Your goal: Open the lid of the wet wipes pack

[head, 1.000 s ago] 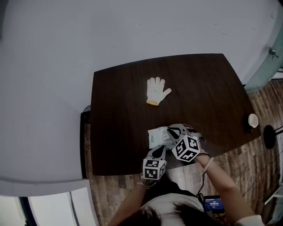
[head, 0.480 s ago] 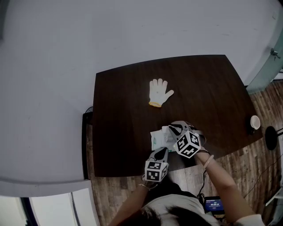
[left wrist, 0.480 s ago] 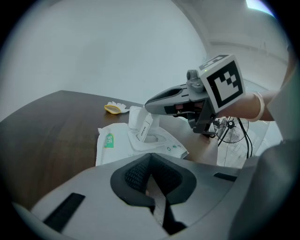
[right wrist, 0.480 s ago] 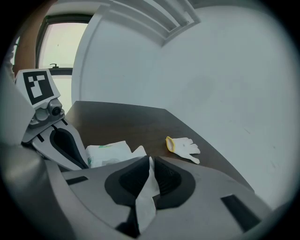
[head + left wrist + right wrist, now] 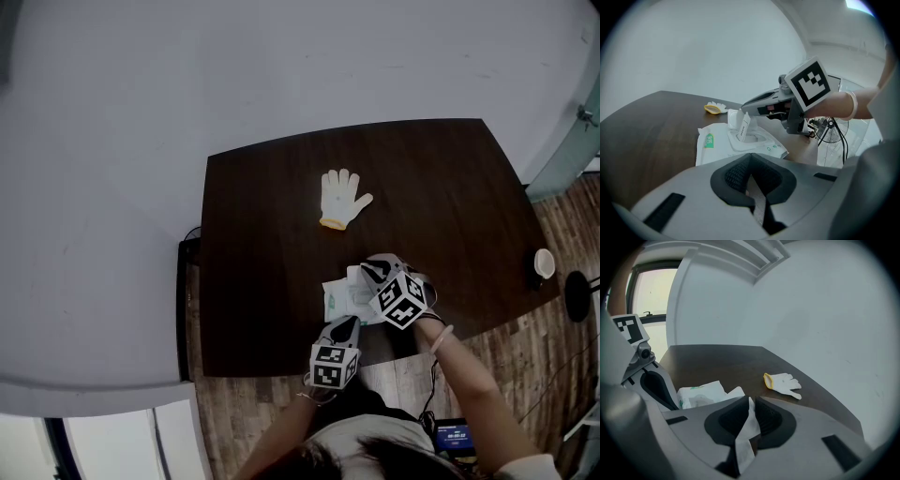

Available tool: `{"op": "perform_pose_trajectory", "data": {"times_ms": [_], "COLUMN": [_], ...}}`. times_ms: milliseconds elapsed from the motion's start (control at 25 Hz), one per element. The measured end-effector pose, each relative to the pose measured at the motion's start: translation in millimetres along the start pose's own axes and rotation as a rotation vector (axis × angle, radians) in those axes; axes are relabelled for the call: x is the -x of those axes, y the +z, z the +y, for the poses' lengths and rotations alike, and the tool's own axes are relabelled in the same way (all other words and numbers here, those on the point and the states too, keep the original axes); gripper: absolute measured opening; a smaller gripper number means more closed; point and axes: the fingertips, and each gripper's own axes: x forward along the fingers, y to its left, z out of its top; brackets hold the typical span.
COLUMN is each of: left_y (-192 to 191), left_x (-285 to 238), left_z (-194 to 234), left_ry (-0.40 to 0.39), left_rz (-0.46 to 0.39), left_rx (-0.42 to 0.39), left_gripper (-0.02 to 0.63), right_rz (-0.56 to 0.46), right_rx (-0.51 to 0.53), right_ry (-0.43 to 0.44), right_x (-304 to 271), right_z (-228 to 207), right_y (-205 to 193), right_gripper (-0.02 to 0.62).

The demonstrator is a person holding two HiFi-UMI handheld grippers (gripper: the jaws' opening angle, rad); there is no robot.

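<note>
The bench (image 5: 262, 234) is a very dark brown with faint grain. The glove (image 5: 342, 199) lying on it is white with a yellow cuff. The wet wipes pack (image 5: 712, 143) is white with a small green label, and its lid (image 5: 743, 126) is white too. The left gripper (image 5: 346, 322) and right gripper (image 5: 368, 268) are grey with black jaw pads. Each carries a cube (image 5: 400, 300) patterned in black-and-white squares. The right jaws have just been opening, with the white lid showing between the black pads. The floor (image 5: 253, 412) is brown planks and the wall (image 5: 281, 66) pale grey.
</note>
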Motion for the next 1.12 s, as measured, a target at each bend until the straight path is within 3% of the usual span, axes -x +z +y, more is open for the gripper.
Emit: {"op": "perform_pose_trajectory", "data": {"times_ms": [440, 520, 680, 1120], "left_y": [0, 0, 1, 1], "left_x": [0, 0, 0, -2], "left_z": [0, 0, 1, 2], "left_ry": [-0.002, -0.001, -0.002, -0.009], "left_rz": [-0.002, -0.001, -0.001, 0.001], "left_rx": [-0.001, -0.003, -0.004, 0.003], "left_gripper": [0.018, 0.018, 0.018, 0.018], "right_rz": [0.012, 0.026, 0.057, 0.080], "right_rx": [-0.026, -0.019, -0.015, -0.124], "right_ry": [0.009, 0.002, 0.015, 0.062], "right_x": [-16, -19, -27, -37], "right_z": [-6, -7, -7, -6], "right_y": [-11, -13, -17, -28], "right_gripper": [0.051, 0.008, 0.008, 0.008]}}
